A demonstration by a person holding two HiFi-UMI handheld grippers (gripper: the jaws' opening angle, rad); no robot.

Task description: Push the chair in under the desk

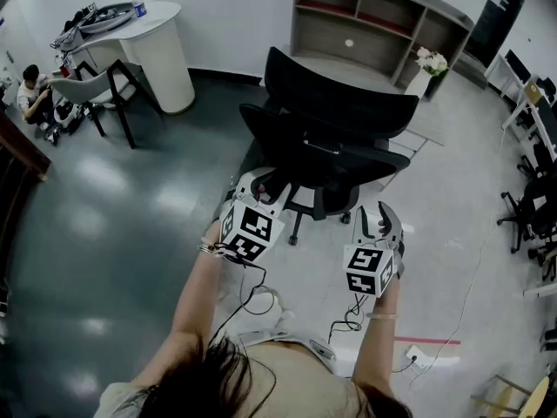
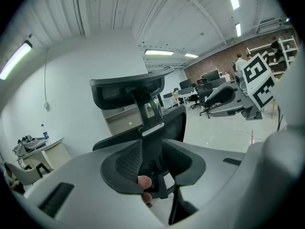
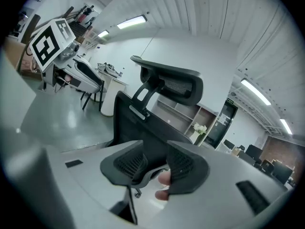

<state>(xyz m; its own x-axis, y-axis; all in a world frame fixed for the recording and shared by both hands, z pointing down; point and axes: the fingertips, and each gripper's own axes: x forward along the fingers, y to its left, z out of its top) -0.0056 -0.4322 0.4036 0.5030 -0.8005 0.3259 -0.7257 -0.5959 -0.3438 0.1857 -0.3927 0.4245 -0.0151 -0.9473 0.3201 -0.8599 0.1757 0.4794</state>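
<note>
A black office chair point(image 1: 335, 138) with a headrest stands mid-floor, its back towards me. Behind it is a grey shelf unit with a low desk surface point(image 1: 365, 33). My left gripper point(image 1: 258, 183) reaches the chair's left side at seat height. In the left gripper view the pads point(image 2: 126, 168) stand apart, and the chair's back column point(image 2: 150, 123) shows through the gap farther off. My right gripper point(image 1: 380, 214) hangs just short of the chair's right side. Its jaws point(image 3: 155, 163) are likewise apart, with only the chair back point(image 3: 143, 128) seen beyond them.
A white round counter point(image 1: 161, 50) and a grey chair point(image 1: 100, 90) stand at the far left, with a person point(image 1: 35, 94) seated beside them. Cables point(image 1: 261, 299) and a power strip point(image 1: 416, 355) lie on the floor near my feet. More black chairs point(image 1: 531, 207) line the right edge.
</note>
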